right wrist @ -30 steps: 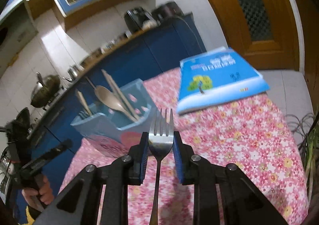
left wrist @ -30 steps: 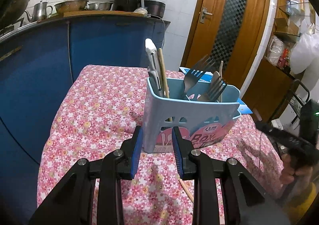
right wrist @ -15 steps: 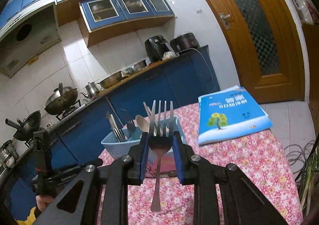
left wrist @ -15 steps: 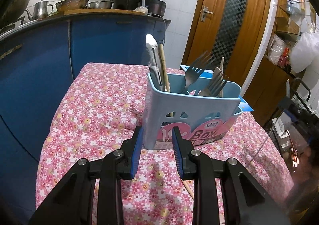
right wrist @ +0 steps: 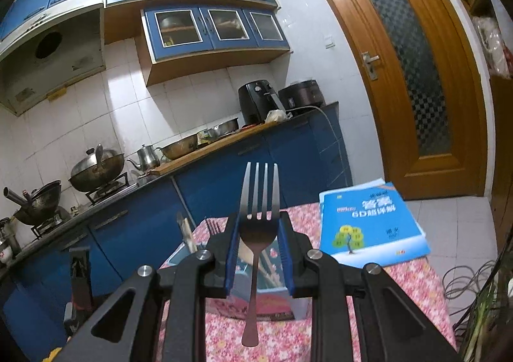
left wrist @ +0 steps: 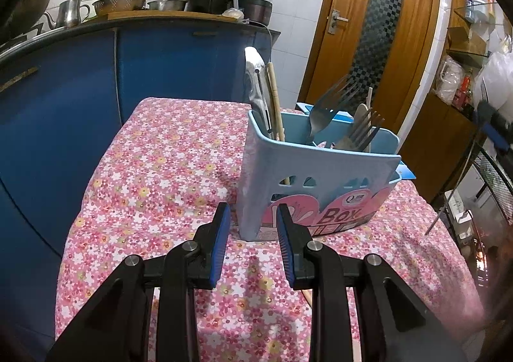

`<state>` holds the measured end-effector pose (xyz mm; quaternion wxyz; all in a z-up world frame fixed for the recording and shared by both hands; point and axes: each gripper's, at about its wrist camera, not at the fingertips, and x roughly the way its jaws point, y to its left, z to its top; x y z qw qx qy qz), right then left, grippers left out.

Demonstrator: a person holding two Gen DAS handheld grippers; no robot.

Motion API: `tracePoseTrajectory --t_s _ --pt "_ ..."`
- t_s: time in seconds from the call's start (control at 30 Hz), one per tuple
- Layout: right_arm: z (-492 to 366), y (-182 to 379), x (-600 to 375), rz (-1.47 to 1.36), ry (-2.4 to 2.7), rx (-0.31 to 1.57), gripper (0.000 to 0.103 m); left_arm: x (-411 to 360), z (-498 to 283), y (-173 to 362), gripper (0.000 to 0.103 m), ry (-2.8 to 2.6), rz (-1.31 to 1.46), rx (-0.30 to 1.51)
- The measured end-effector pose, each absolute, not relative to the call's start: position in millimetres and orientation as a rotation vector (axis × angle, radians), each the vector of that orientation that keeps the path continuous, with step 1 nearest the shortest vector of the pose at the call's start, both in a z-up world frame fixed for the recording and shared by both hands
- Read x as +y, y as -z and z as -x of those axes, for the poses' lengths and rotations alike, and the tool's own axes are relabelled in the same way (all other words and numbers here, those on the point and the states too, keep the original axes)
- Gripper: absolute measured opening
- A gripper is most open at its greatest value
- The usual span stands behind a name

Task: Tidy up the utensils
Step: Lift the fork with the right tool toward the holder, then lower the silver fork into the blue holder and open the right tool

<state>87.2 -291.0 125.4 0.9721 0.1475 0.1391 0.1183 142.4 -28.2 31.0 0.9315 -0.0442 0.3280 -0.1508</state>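
Three forks in all, two standing in the one blue utensil holder (left wrist: 320, 182) and one fork (right wrist: 258, 217) apart from it, plus one wooden spoon (left wrist: 359, 118), one blue booklet (right wrist: 368, 224), one kettle (left wrist: 69, 12), one air fryer (right wrist: 256, 100) and one rice cooker (right wrist: 301, 94).

The right gripper (right wrist: 258, 233) pinches a fork (right wrist: 259, 217) upright, tines up, above the blue utensil box (right wrist: 272, 291) on the floral tablecloth (right wrist: 400, 298), a blue book (right wrist: 368, 221) beyond.
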Motion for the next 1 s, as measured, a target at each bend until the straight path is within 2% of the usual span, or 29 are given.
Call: tracePoseTrajectory --t_s 0.47,0.93,1.0 --pt "-137 -160 -280 -0.200 -0.138 0.215 0.026 -27 -150 -16 0.029 0.310 0.107 0.689" --pt "-178 -96 -244 -0.120 -0.168 0.429 0.026 -26 -151 -13 0.029 0.323 0.118 0.694" --pt "-178 -91 -245 -0.145 -0.183 0.439 0.032 -26 -151 -13 0.029 0.324 0.118 0.695"
